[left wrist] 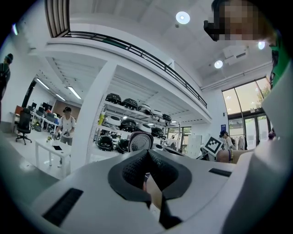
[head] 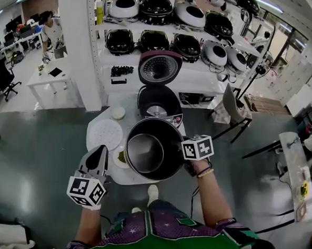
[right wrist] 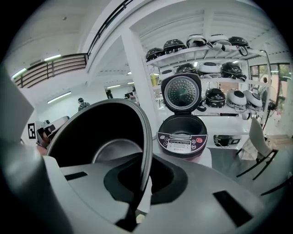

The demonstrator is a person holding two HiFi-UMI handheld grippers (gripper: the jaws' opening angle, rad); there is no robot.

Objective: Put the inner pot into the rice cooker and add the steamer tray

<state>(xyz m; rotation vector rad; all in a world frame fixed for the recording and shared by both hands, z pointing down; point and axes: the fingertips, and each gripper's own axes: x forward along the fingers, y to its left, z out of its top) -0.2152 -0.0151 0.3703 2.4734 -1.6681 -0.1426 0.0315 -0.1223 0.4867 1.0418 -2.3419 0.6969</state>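
Black pot [head: 153,147]: aloft, tilted, near cooker [head: 141,102].
R claw [head: 183,153]: pinched tight on its rim.
L claw [head: 96,162]: closed, empty.
Cooker: lid open — you level pot, lower straight in.

My right gripper [right wrist: 143,187] clamps the rim of the inner pot [right wrist: 91,132] at ten o'clock; the open rice cooker [right wrist: 182,135] sits at one o'clock.
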